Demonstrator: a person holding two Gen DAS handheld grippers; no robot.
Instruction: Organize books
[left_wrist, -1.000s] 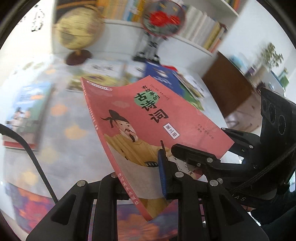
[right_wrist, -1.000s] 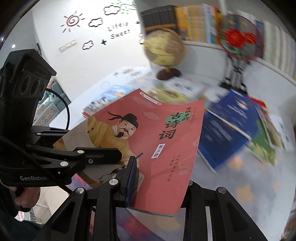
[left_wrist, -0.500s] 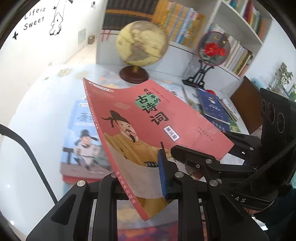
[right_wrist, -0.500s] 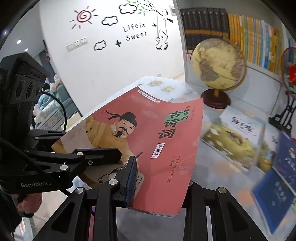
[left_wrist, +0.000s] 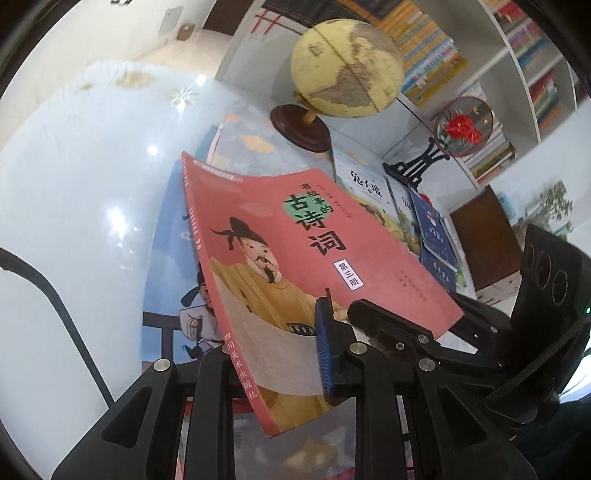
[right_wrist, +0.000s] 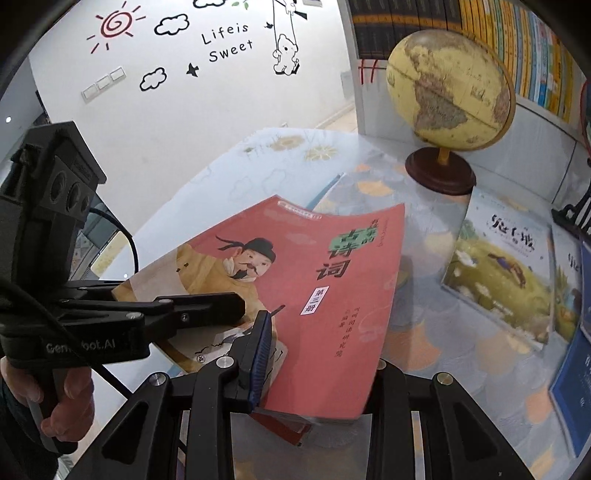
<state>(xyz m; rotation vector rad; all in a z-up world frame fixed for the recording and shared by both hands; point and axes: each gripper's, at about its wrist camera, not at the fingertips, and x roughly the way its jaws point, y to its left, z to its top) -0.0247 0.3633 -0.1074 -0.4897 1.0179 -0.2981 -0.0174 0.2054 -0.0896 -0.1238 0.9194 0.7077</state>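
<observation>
Both grippers, left (left_wrist: 280, 354) and right (right_wrist: 314, 362), clamp my red book's (left_wrist: 295, 258) near edge; bare table (left_wrist: 74, 184) lies left, globe (left_wrist: 345, 68) far right.

A yellowed globe (right_wrist: 448, 98) on a dark round wooden base (right_wrist: 439, 171) stands at the far side of the table (right_wrist: 417, 332), which is covered with a pale blue cloth printed with orange leaves. Right of the globe in the left wrist view, a round embroidered fan (left_wrist: 463, 125) with red flowers sits upright on a black stand (left_wrist: 417, 166). On the white wall (right_wrist: 166, 122) are a sun decal (right_wrist: 114, 24), cloud outlines, a swinging bear (right_wrist: 284, 53) and the words "Lifeis Sweet" (right_wrist: 229, 42). A row of light switches (right_wrist: 103, 83) is below the sun. A brown wooden cabinet (left_wrist: 484, 236) stands beyond the table's right end, with a blurred green plant (left_wrist: 554, 206) behind it.
</observation>
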